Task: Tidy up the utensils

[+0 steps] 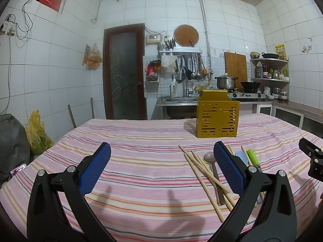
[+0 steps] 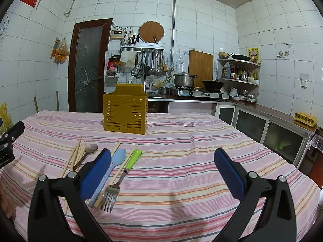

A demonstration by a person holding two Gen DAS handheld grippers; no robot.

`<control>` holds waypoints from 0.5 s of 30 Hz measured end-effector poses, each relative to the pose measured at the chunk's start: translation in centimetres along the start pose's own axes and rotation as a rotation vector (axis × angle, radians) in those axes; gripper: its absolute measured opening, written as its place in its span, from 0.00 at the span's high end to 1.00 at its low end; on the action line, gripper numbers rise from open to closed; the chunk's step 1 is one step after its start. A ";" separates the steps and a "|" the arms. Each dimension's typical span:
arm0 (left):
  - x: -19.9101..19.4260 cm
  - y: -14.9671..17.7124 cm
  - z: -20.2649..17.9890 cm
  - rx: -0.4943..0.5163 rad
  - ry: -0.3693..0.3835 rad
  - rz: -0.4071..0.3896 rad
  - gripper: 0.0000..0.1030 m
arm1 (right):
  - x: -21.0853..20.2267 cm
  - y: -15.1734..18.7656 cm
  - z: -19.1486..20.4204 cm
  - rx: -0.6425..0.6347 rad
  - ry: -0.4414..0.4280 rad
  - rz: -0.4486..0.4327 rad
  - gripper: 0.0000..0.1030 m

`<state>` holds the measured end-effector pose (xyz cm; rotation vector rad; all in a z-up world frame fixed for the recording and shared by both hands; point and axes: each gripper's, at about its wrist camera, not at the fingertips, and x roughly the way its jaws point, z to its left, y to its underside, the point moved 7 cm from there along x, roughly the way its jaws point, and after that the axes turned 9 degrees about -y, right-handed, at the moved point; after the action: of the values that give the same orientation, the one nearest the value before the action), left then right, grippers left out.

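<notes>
A striped cloth [image 2: 181,161] of pink, orange and grey bands covers the desk, soft and slightly rumpled. In the right wrist view, going left to right along the lower left of the frame, thin pale wooden chopsticks [image 2: 75,154] lie fanned and crossed, with a brown round-bowled spoon [image 2: 90,148] among them. Next come a light blue spoon [image 2: 118,158] with a smooth matte look, another chopstick, and a steel fork [image 2: 110,196] with a glossy green plastic handle, tines toward the camera. The left finger of the right gripper [image 2: 162,173] stands in front of the blue spoon's handle. Its fingers [image 2: 94,173], padded in blue dimpled rubber on black frames, are spread wide and hold nothing.

Upper middle of that frame, well apart from the utensils, stands a yellow box-shaped holder [image 2: 125,111], its walls pierced with rows of short slots.

In the left wrist view the left gripper [image 1: 161,171] is likewise spread wide and empty, over bare cloth; its right finger [image 1: 229,171] hides part of the utensils at lower right.

Behind the desk are white tiled walls, a dark door [image 1: 124,72], hanging ladles, a steel pot [image 1: 225,81] and a wok [image 1: 250,84] on a stove.
</notes>
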<state>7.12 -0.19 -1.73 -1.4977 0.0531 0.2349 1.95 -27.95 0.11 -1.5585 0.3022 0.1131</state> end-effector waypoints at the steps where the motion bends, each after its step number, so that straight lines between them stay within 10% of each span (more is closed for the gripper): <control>1: 0.0 0.0 0.0 0.000 0.000 0.001 0.05 | 0.1 0.1 -0.2 0.006 -0.002 -0.001 0.04; 15: 0.0 -0.1 0.0 -0.001 0.000 0.001 0.05 | 0.1 0.1 -0.2 0.004 -0.001 0.001 0.04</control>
<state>7.12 -0.17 -1.62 -1.4989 0.0543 0.2359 2.03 -28.14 -0.03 -1.5545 0.3018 0.1142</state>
